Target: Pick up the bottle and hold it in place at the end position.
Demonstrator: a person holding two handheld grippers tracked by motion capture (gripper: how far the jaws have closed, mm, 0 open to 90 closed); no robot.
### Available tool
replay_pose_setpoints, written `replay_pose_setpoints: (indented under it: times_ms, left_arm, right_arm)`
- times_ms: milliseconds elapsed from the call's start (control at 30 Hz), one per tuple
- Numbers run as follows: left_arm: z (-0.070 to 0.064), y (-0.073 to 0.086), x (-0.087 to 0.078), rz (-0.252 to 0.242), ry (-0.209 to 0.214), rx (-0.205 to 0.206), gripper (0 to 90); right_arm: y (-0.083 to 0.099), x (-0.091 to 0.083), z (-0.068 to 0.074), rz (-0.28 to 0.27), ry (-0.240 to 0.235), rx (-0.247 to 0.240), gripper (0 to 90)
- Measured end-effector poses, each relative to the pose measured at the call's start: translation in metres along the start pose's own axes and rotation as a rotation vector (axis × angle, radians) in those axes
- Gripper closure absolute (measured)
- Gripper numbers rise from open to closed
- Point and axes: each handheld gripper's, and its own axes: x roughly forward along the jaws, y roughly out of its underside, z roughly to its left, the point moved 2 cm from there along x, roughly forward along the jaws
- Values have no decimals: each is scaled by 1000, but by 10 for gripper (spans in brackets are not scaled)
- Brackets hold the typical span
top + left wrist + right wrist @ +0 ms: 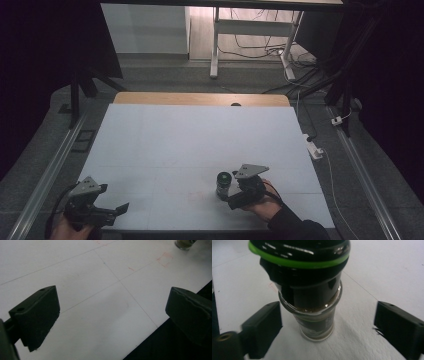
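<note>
nearest the person, at the front left corner of the bench (200, 135), the left gripper (114, 210) hangs over the edge with its jaws spread wide and nothing between them. in the left gripper view that gripper (112, 312) looks across bare white surface marked with faint pencil lines, and the jar (184, 243) sits far off at the top right corner of that view, well apart.

a little farther in, toward the front right of the bench, the right gripper (233, 196) is held low by the right hand (265, 205), pointing left toward the jar (223, 185), which stands just beside its jaws. in the right gripper view the right gripper (327, 322) is released, its jaws standing wide on either side of the jar (317, 315), with clear gaps to the glass on both sides; neither jaw touches it. this is clearly the nearer gripper, and the jar lies straight ahead of it, between the jaws.

the jar stands upright, so its long axis runs vertical, across the line on which the jaws close. it looks like a glass spice grinder: a clear lower body under a glossy black cap (302, 270) with a green band (299, 262). the glass holds something dark brown, filled about to the shoulder; what exactly, i cannot tell.

beyond the jar the bench is bare white up to its wooden far edge.

i judge the coming move to be closing on the glass body below the cap.
</note>
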Motion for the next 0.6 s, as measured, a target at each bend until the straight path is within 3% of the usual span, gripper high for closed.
replay_pose_setpoints:
  times_ms: [133, 500, 600]
  left_arm:
    - [0, 0, 0, 1, 2, 0, 5]
    - [0, 0, 0, 2, 3, -2, 5]
    - [0, 0, 0, 2, 3, -2, 5]
  right_arm:
    - [1, 2, -2, 8, -22, -49, 201]
    - [-2, 4, 0, 5, -93, -97, 518]
    - [-2, 4, 2, 5, -83, -113, 525]
